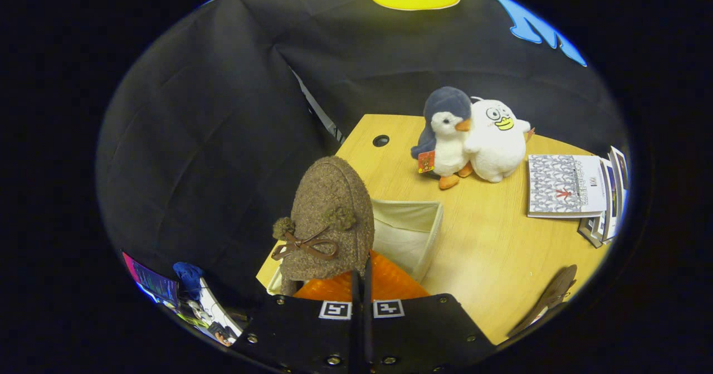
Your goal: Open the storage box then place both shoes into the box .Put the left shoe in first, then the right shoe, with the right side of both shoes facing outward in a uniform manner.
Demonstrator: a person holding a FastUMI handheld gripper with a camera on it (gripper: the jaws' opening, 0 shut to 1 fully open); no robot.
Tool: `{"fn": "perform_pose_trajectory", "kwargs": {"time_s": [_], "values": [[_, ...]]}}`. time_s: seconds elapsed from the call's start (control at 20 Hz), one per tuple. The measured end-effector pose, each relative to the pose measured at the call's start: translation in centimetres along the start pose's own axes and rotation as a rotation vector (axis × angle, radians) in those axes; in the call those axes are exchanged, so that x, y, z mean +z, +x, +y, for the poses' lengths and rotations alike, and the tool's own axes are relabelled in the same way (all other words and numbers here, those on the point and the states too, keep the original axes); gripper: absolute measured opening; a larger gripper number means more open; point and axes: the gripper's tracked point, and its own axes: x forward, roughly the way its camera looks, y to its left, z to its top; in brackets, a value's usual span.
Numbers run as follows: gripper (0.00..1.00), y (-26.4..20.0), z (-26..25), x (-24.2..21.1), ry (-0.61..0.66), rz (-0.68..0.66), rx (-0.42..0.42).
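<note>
The brown fuzzy shoe (333, 218) with a small bow hangs above the open storage box (415, 234), its orange lining close to the fingers. The gripper (362, 285) is clenched on the shoe's edge. I judge this is the placing step; which shoe it is I cannot tell. Next, lower it into the box, right side outward. The second shoe (548, 296) lies on the wooden table (490, 240), well apart.

Shoe (328, 218) over the open storage box (415, 223) (claw (362, 285) pinching it), plush toys (473, 137) beyond, booklets (565, 187) right.
</note>
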Motion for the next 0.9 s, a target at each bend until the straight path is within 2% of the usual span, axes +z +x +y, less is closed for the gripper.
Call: {"fn": "perform_pose_trajectory", "kwargs": {"time_s": [0.25,0.55,0.6,0.65,0.7,0.9], "values": [[0.00,2.7,1.0,-1.5,-0.038,0.053,-0.036],[0.00,4.8,0.0,-2.3,-0.072,0.090,-0.087],[0.04,4.8,0.1,-2.4,-0.080,0.096,-0.086],[0.10,4.9,-0.3,-2.4,-0.091,0.097,-0.104],[0.32,4.4,0.1,-1.9,-0.104,0.082,-0.094],[1.00,1.2,0.0,1.1,-0.151,-0.022,-0.098]]}}
